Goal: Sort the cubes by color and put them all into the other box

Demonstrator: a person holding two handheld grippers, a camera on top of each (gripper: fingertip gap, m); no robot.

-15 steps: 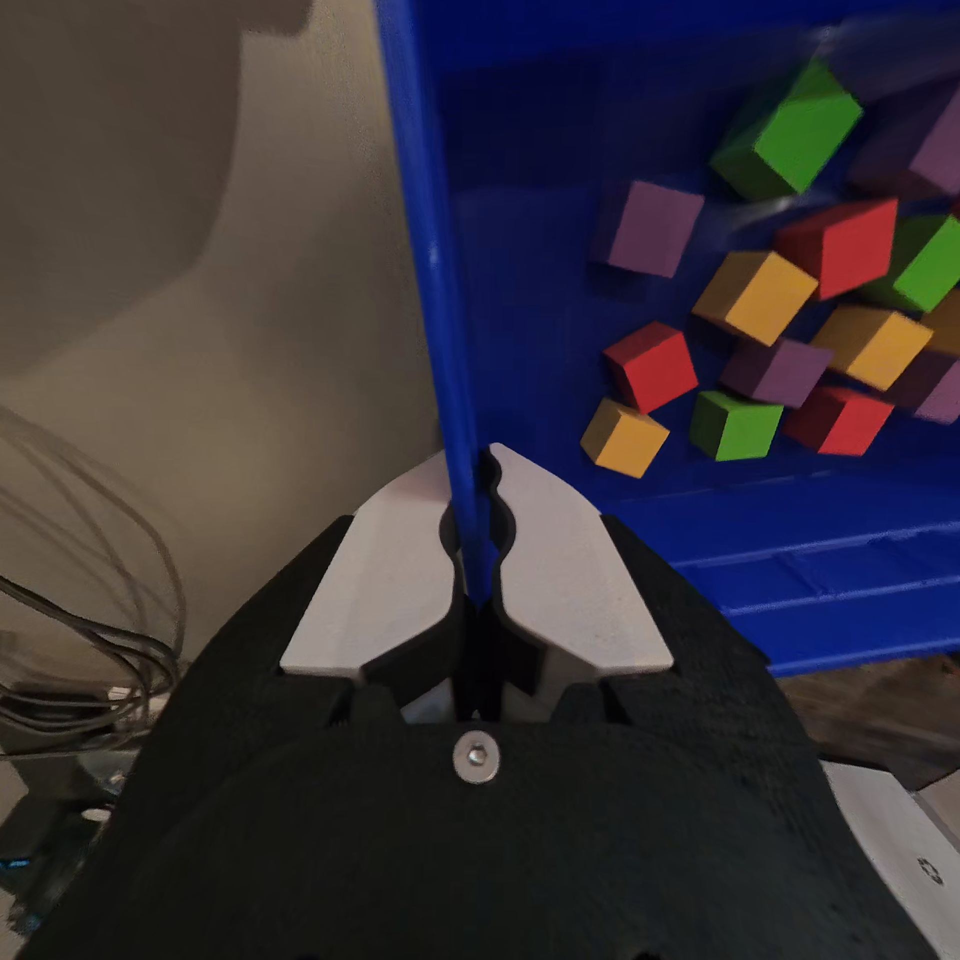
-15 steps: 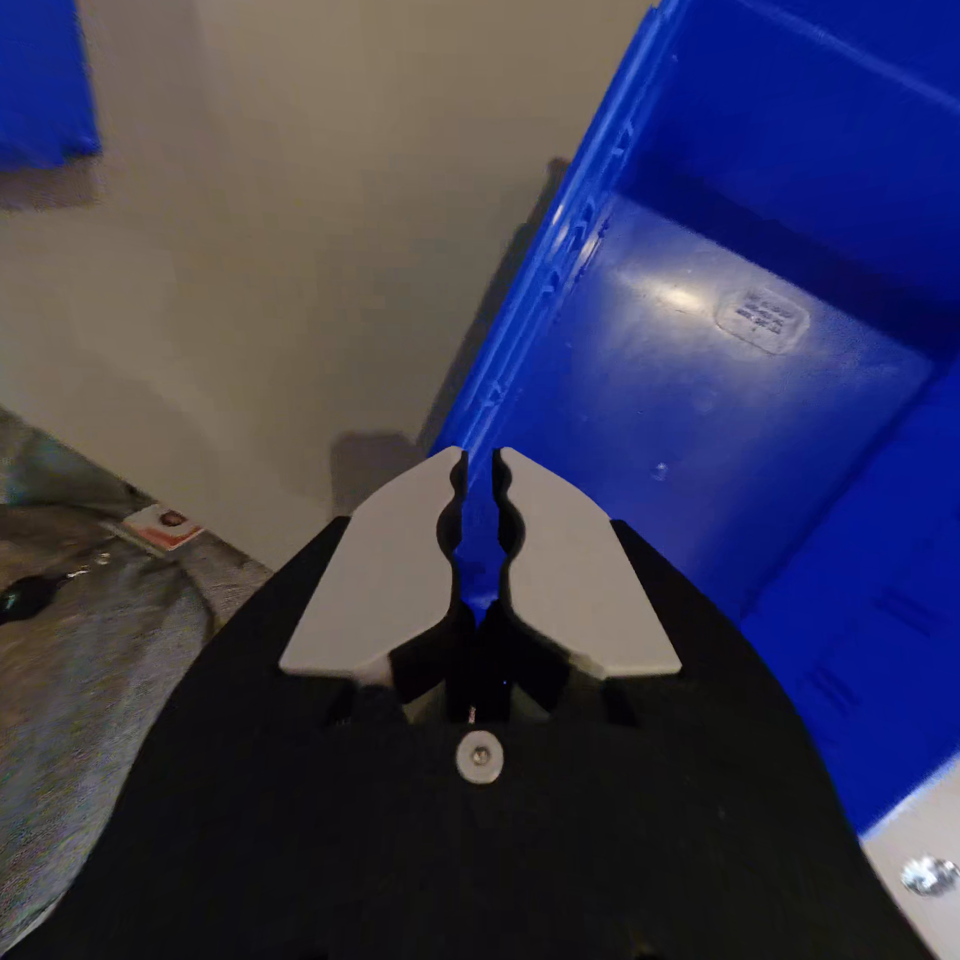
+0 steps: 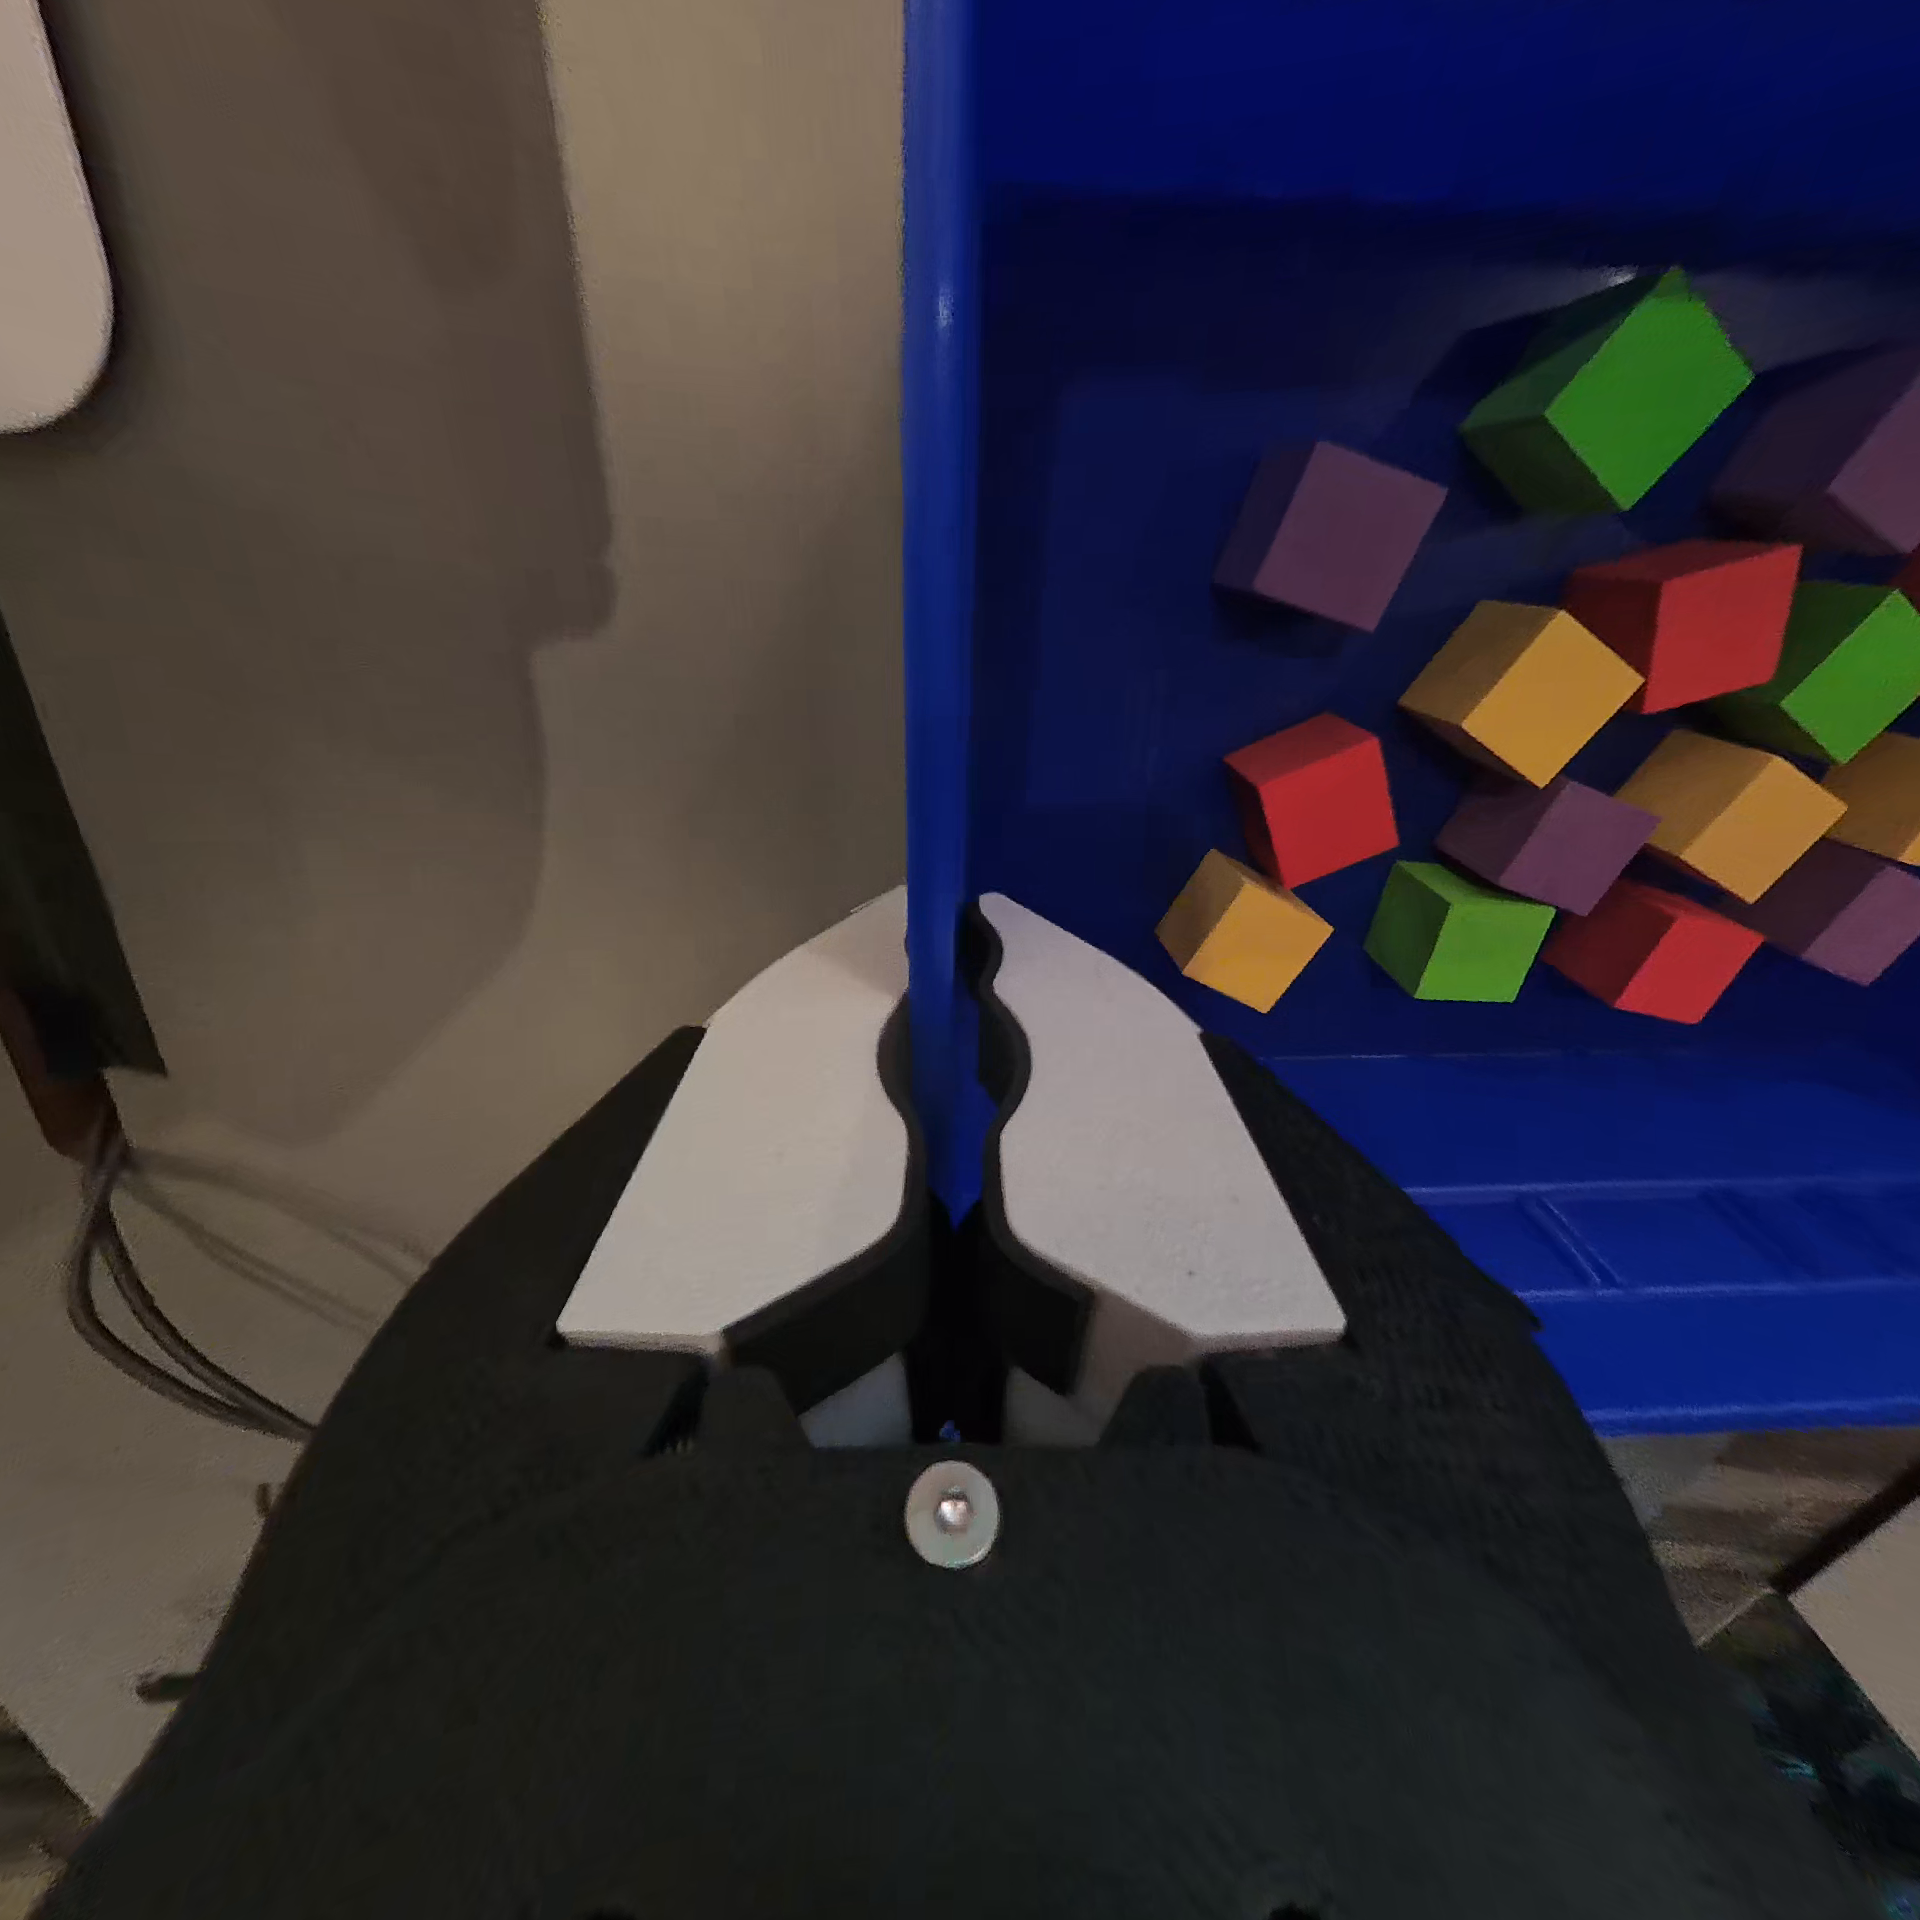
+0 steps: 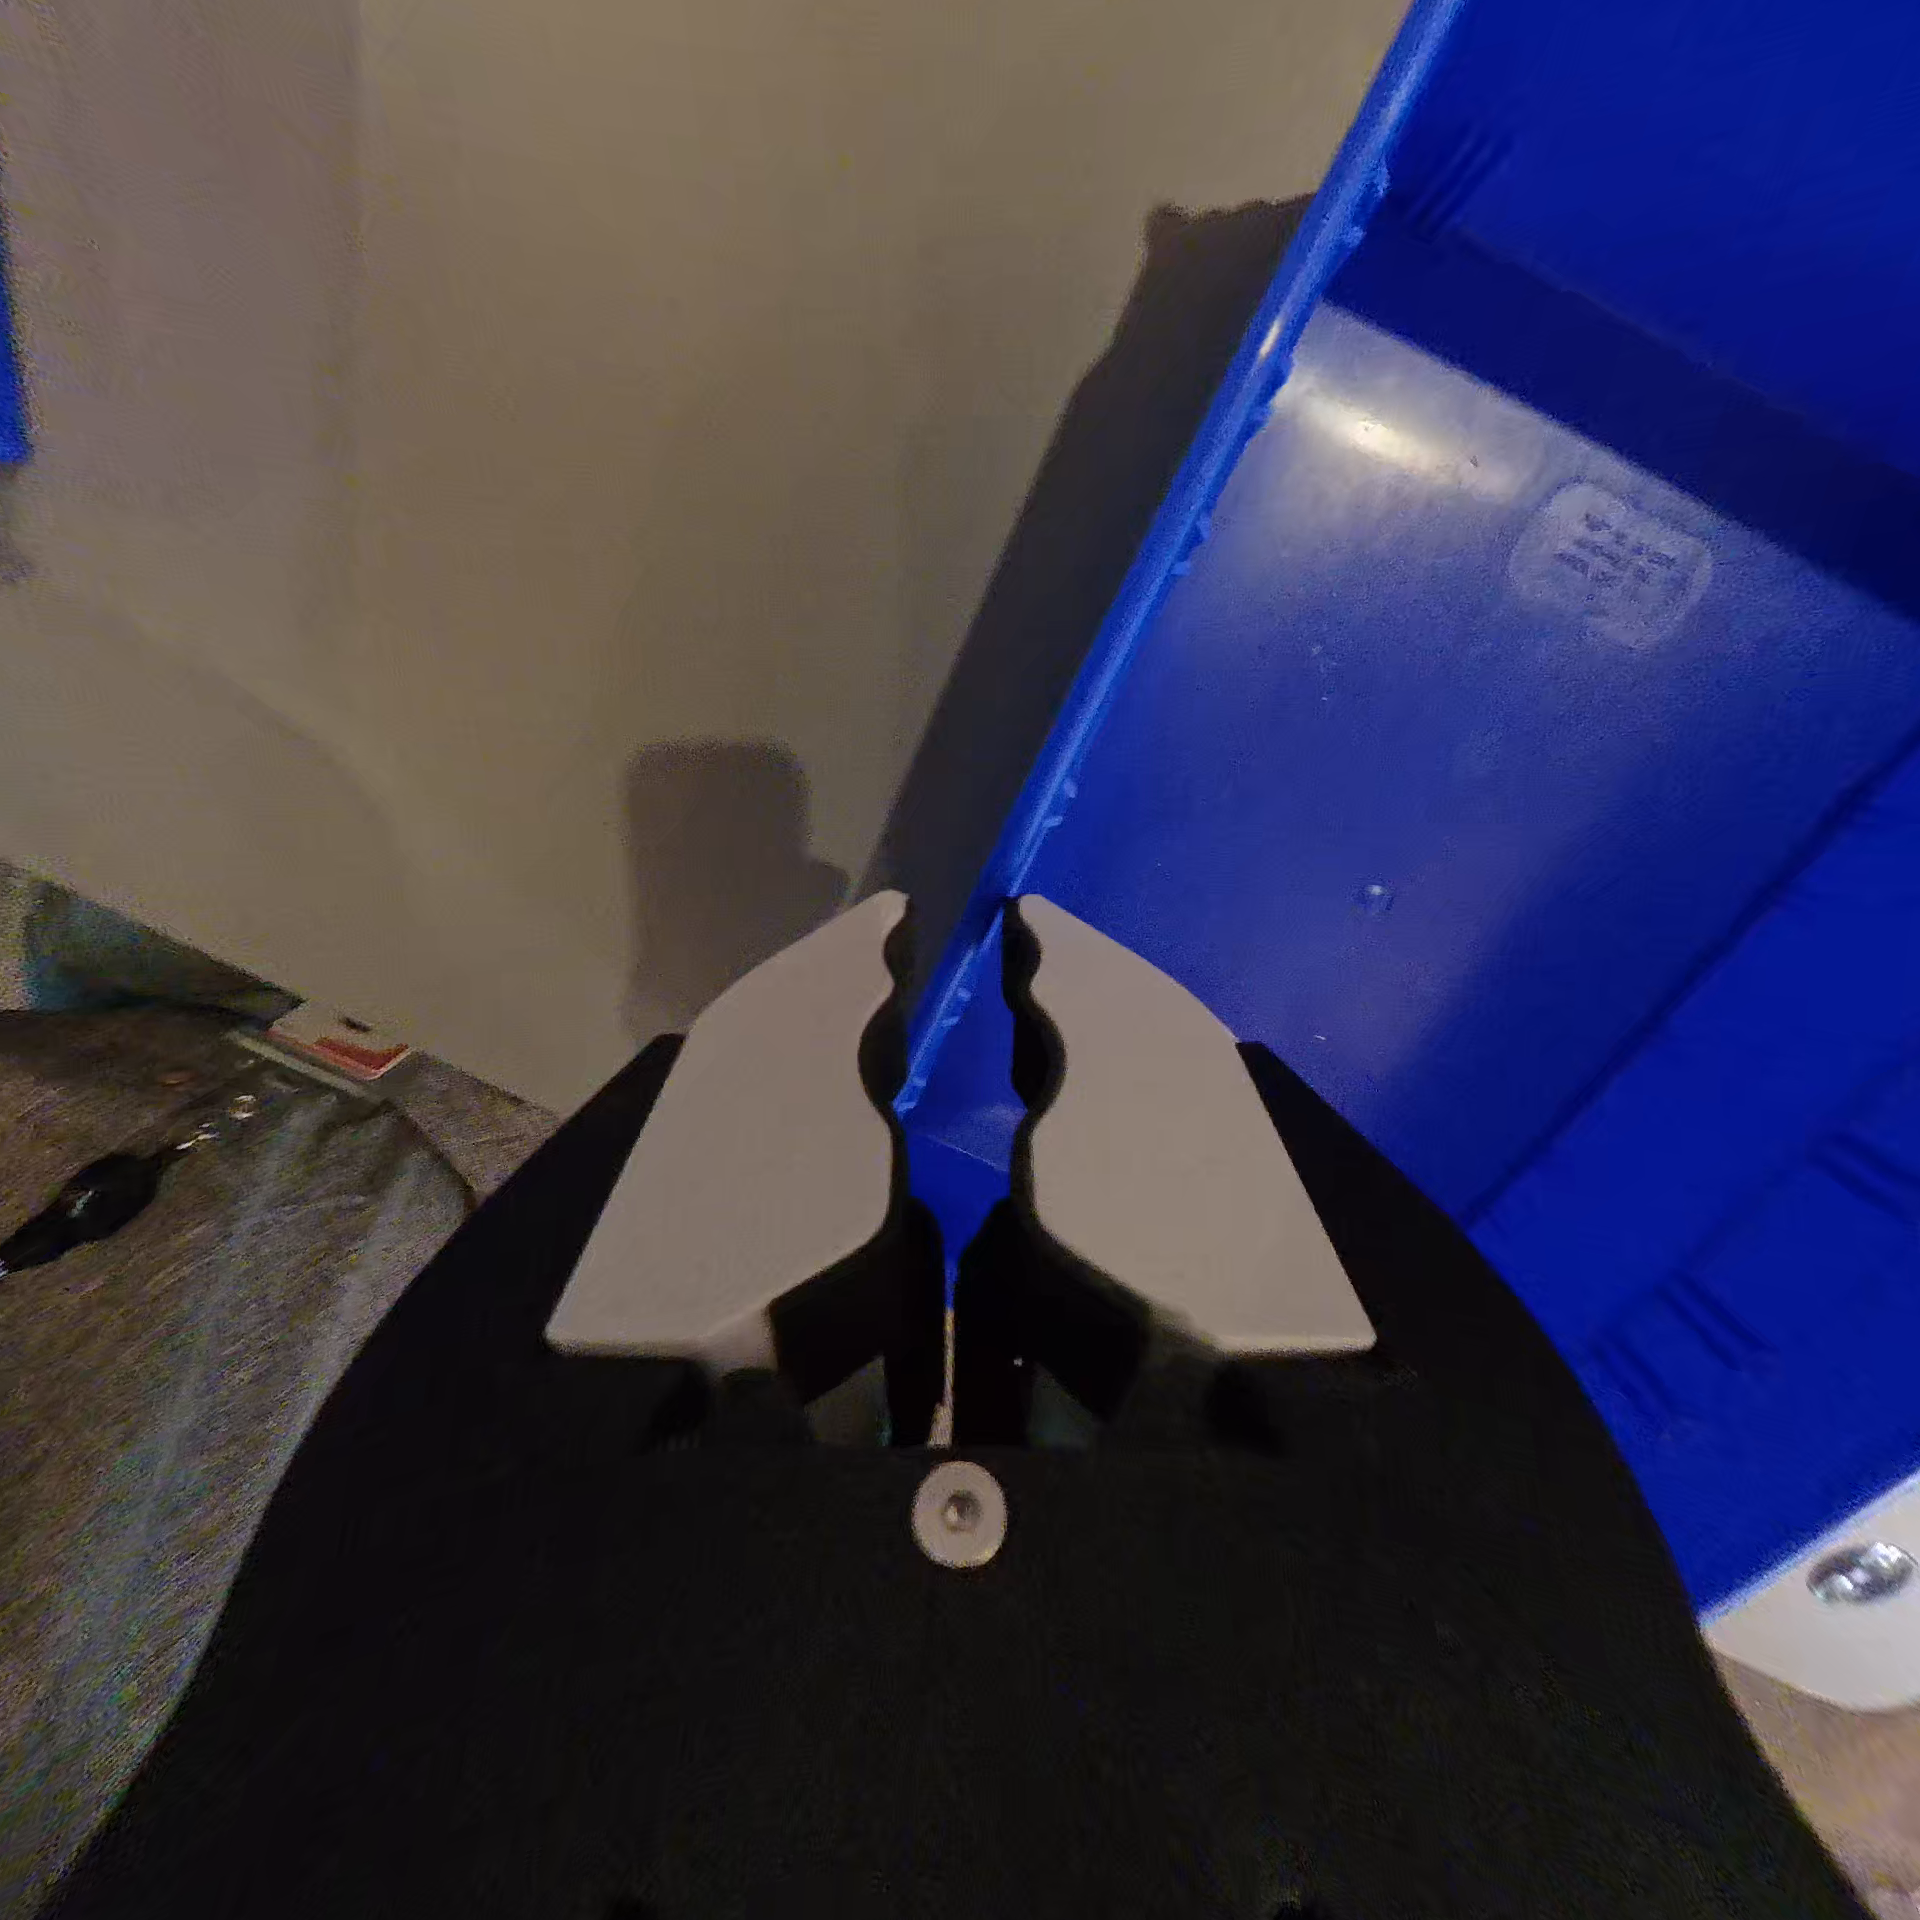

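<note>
My left gripper (image 3: 948, 914) is shut on the left wall of a blue plastic bin (image 3: 940, 520). The bin is held up and tilted. Several coloured cubes (image 3: 1538, 686), red, yellow, green and purple, lie heaped in its right part. A yellow cube (image 3: 1242, 940) and a red cube (image 3: 1314, 795) are the nearest to my fingers. My right gripper (image 4: 956, 914) is shut on the rim of another blue bin (image 4: 1132, 665). That bin's inside (image 4: 1455, 790) shows no cubes in this view.
A beige wall (image 3: 416, 623) is behind both bins. Grey cables (image 3: 156, 1299) hang at the lower left of the left wrist view. A grey cloth surface (image 4: 156, 1299) with small dark items lies at the lower left of the right wrist view. A white bracket with a screw (image 4: 1860, 1584) is at the lower right.
The bin in my left gripper has tipped and the cubes have slid a little lower and to the right in the view. The bin in my right gripper has shifted slightly. Both grips hold.
</note>
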